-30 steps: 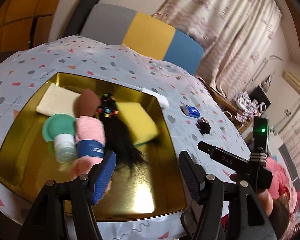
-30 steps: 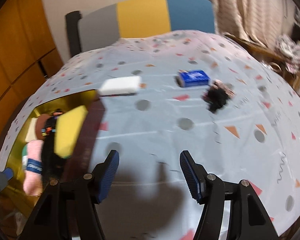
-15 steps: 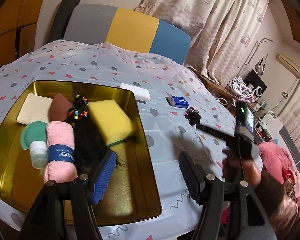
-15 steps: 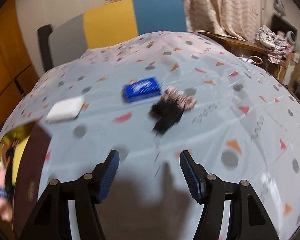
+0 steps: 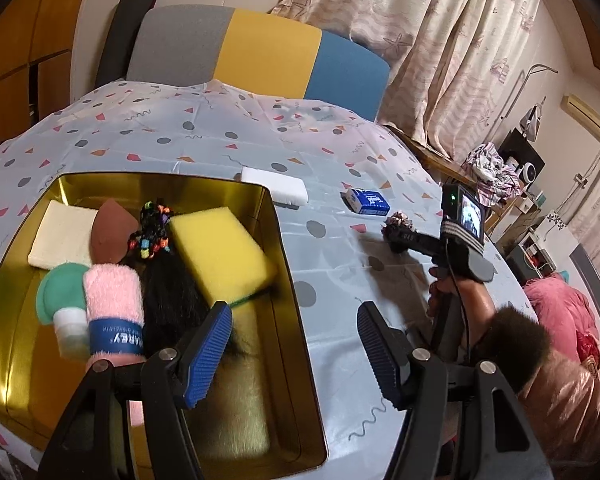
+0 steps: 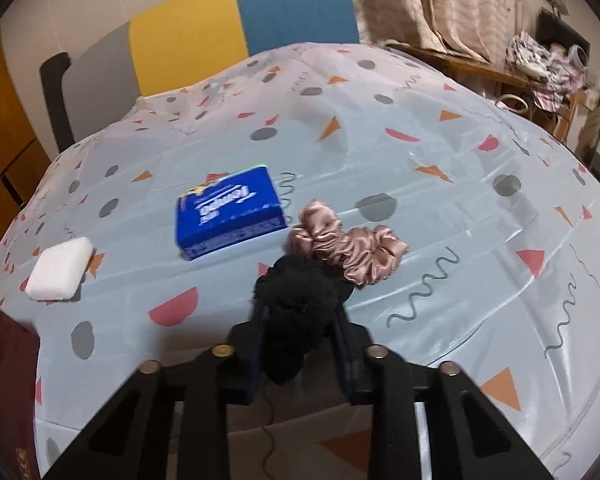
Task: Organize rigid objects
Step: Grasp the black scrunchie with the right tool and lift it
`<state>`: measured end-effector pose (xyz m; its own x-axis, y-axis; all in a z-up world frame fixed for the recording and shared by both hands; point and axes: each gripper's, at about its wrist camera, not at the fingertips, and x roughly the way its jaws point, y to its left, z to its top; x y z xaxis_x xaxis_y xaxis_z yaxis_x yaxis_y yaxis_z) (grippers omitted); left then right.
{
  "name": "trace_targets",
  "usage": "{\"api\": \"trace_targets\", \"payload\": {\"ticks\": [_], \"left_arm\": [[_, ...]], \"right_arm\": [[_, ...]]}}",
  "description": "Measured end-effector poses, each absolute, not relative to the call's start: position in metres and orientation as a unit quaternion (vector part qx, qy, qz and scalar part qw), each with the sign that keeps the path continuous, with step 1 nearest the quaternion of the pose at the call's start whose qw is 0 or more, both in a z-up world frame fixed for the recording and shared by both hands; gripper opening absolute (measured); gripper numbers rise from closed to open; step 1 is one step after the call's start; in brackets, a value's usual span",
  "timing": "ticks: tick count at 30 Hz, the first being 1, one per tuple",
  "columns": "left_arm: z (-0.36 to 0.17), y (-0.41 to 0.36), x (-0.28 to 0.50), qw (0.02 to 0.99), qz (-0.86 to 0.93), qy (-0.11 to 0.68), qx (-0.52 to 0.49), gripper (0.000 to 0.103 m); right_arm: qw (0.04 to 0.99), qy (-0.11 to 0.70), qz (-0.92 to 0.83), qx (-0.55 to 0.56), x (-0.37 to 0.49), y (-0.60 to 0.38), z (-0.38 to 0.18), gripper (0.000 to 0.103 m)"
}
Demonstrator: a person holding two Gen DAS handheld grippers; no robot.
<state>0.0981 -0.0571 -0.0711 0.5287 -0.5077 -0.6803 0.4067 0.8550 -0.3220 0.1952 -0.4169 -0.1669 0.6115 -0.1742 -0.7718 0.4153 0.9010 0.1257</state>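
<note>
On the table's right, the right hand-held gripper pinches the black scrunchie — lift straight, clearing the pink scrunchie — the left hand-held gripper gapes empty.

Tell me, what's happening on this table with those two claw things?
A person is tidying small items into a gold tray, a claw in each hand. The right claw has just been closing and now pinches a black scrunchie lying on the tablecloth beside a pink scrunchie and a blue box. The left claw hangs open and empty over the tray's near edge. A yellow sponge and pink towel already lie inside the tray.
</note>
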Motion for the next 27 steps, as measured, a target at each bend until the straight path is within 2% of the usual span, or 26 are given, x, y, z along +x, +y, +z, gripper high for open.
{"api": "trace_targets", "payload": {"ticks": [3,8,14,18,23,25,27], "left_arm": [[-0.068,-0.064,0.11,0.872,-0.266,0.407,-0.063,0.065],[-0.056,-0.082,0.141,0.87,-0.27,0.408,-0.058,0.066],[-0.053,-0.116,0.209,0.865,-0.258,0.431,-0.005,0.068],[-0.062,-0.145,0.259,0.855,-0.238,0.458,0.047,0.081],[-0.086,-0.177,0.312,0.833,-0.229,0.498,0.074,0.085],[-0.096,-0.188,0.326,0.823,-0.232,0.511,0.087,0.094],[-0.112,-0.196,0.344,0.805,-0.222,0.542,0.091,0.095]], "right_arm": [[0.898,0.395,-0.141,0.13,0.189,-0.402,-0.161,0.016],[0.915,0.376,-0.091,0.116,0.173,-0.374,-0.154,0.016],[0.917,0.372,-0.062,0.128,0.168,-0.363,-0.159,0.016],[0.919,0.369,-0.049,0.13,0.169,-0.362,-0.161,0.016],[0.918,0.371,-0.045,0.133,0.17,-0.361,-0.165,0.016],[0.916,0.372,-0.046,0.143,0.17,-0.364,-0.167,0.016],[0.913,0.375,-0.05,0.153,0.17,-0.368,-0.17,0.016]]}}
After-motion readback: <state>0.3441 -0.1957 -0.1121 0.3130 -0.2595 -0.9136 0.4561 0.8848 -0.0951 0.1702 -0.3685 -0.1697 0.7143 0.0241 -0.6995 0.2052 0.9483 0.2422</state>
